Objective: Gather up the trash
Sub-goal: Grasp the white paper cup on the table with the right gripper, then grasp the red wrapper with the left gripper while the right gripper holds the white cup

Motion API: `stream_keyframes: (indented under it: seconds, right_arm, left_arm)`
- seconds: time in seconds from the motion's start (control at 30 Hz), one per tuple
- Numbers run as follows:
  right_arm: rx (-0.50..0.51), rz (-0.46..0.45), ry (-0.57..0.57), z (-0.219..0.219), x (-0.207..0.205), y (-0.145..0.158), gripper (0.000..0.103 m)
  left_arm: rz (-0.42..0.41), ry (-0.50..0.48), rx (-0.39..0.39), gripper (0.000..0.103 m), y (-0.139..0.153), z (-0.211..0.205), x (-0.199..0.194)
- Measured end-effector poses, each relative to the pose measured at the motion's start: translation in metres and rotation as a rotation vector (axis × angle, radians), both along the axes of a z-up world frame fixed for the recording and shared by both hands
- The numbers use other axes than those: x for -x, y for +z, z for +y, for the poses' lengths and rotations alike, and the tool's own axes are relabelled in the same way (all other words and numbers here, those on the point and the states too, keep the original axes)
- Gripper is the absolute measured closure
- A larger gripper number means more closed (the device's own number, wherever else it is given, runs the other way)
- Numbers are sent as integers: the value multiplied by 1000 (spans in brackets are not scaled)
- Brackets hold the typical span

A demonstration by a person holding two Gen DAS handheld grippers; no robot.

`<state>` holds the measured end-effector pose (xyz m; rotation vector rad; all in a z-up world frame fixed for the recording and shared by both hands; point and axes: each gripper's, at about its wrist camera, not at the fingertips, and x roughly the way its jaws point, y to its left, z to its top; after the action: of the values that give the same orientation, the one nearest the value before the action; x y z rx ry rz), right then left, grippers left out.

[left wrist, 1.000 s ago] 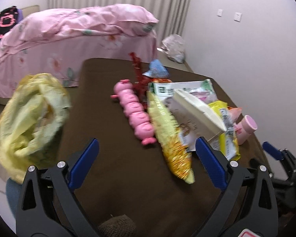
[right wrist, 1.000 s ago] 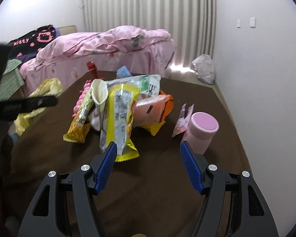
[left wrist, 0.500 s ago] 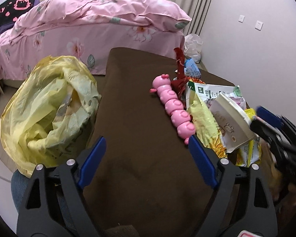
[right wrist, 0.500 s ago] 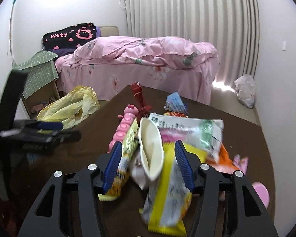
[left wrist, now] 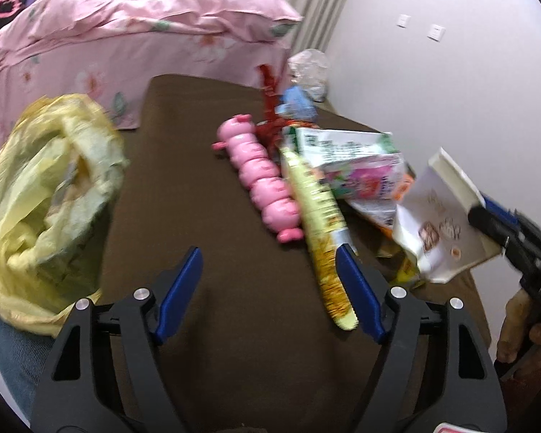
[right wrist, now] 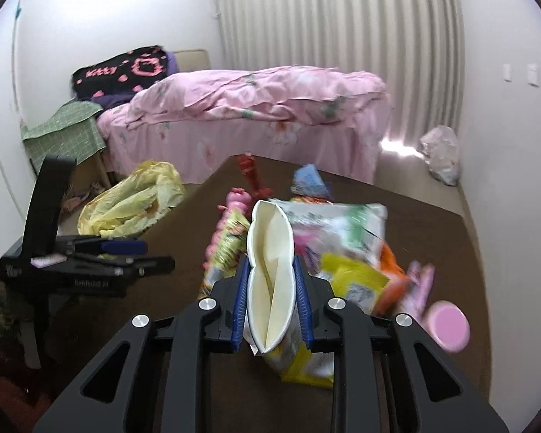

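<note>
Left wrist view, left to right: bag [left wrist: 43, 195], yellow, mouth gaping, slumped just beside the table [left wrist: 205, 137] at its left edge. Left gripper [left wrist: 268, 252] over bare brown cloth, wide but closing, nothing between the pads. Toy [left wrist: 263, 176], pink, lying lengthwise away from the camera. Wrapper [left wrist: 321, 231], long and yellow-green, alongside it. Then pouch [left wrist: 440, 223], white, raised clear of the pile [left wrist: 357, 166] and pinched at its right side by right gripper [left wrist: 487, 213].

Right wrist view, same order: left gripper [right wrist: 126, 247] side-on at far left. Bag [right wrist: 133, 198] just behind it, well apart from pouch [right wrist: 270, 223]. Pouch dead centre between the blue pads, closing and already pressing on both flanks. Cream inside showing, long axis straight along the fingers. Cup [right wrist: 447, 324], pink, at far right on the table.

Judged from this: pouch in hand, not yet binned. Bag to the left of right gripper, across the bare part of the table and lower, off its edge. Left gripper nearer the bag, so likely free to steady or spread its mouth. Next move probably a leftward carry, then tipping the pouch end-first into the opening. Possible snag: floppy rim folding shut under it.
</note>
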<state>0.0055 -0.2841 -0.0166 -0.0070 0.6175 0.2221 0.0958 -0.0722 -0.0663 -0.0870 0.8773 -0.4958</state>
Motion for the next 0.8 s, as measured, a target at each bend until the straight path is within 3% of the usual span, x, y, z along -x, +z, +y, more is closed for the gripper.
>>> stream_keyframes:
  seconds: [0.17,0.33,0.47,0.57,0.63,0.8]
  right_arm:
    - [-22,-14,-72,-24,30,-6,80]
    - [-48,-22,-79,-27,36,-13,80]
    - [-54,-9,-68,-22,31,-20,80]
    - [-47,-1,-56,-16,28,-23,80]
    - [-26,-7,-56,-13,28,-23,80]
    - [-32,-18,-60,-14,27,-22,80]
  left_arm:
    - [-56,-62,8,36,18,-20,-25]
    - [-166,30,-3,39,38,-31,-75]
    - [-131,63,3,46,35,-44,-119]
    - [-60,52,-6,64,23,-54,-145]
    - [-56,47,-30,92,20,-57,-151]
    - [-130,41,4,94,39,-37,-116]
